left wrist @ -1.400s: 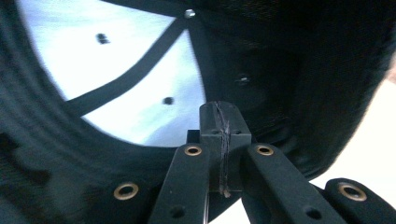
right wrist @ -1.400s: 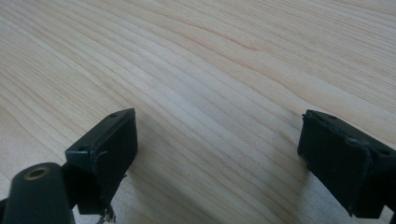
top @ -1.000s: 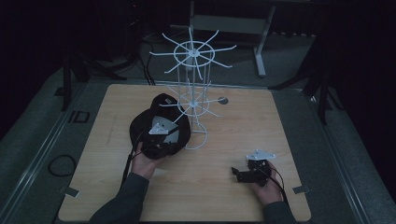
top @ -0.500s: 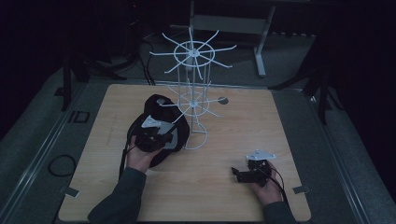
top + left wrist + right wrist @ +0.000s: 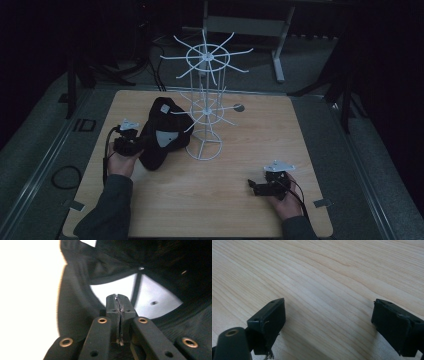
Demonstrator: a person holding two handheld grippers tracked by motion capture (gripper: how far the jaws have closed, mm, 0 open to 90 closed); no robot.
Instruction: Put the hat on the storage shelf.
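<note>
Black cap lying crown-side down, left tongs clamping its edge

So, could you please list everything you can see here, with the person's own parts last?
cap: one, black with a pale panel, on the table left of the rack, clamped at its edge.
wire rack: one, white, upright at the table's middle back.
table: one, light wood.
left gripper: one, black, shut on the cap.
right gripper: one, black, jaws open, low over the table's front right.
hands: two, one per gripper.
</note>
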